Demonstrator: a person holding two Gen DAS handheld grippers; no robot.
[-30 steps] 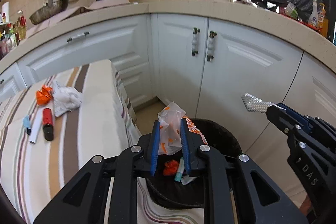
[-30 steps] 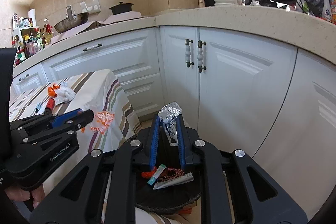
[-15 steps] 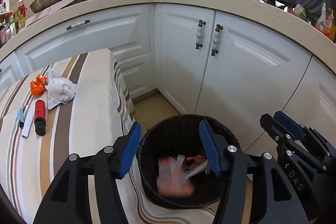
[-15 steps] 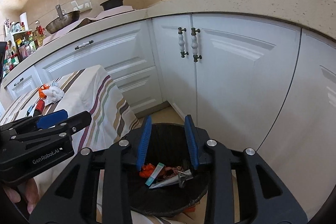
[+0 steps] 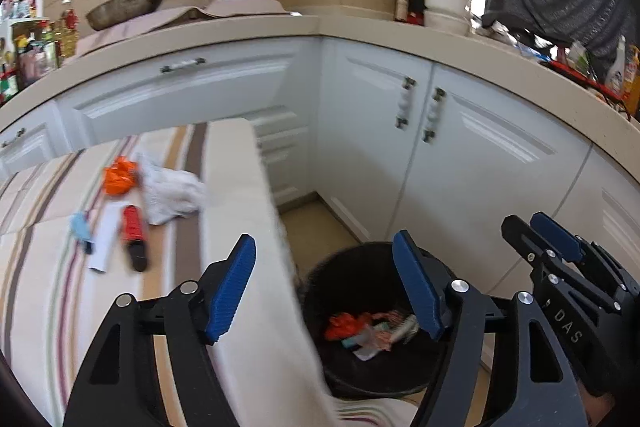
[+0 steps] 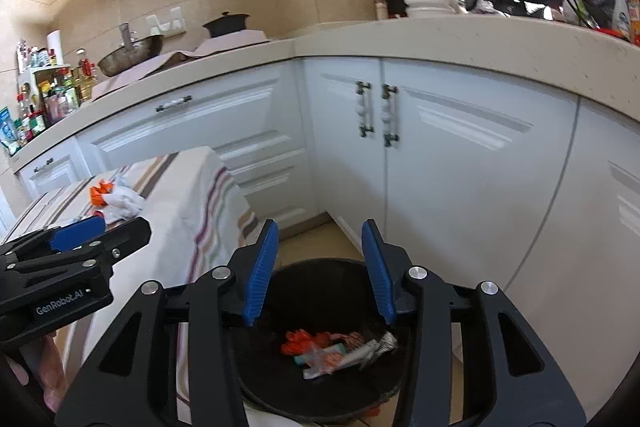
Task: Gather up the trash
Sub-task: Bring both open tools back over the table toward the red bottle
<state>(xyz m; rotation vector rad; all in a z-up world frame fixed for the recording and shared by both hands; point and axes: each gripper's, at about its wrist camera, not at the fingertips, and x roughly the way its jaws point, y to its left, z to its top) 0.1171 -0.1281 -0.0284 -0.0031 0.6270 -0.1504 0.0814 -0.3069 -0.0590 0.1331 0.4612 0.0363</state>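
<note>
Blue-padded left claw (image 5: 322, 285) opening, empty

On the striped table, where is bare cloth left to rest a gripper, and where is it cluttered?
The striped table is bare along its edge nearest the bin, right of the white tissue, and on the near cloth below the red tube. Crowded: the far patch where the orange wrapper, tissue, tube and white strip cluster.

Trash (image 5: 368, 331) lies in the bin (image 5: 320, 291), right of the table (image 5: 240, 187).
</note>
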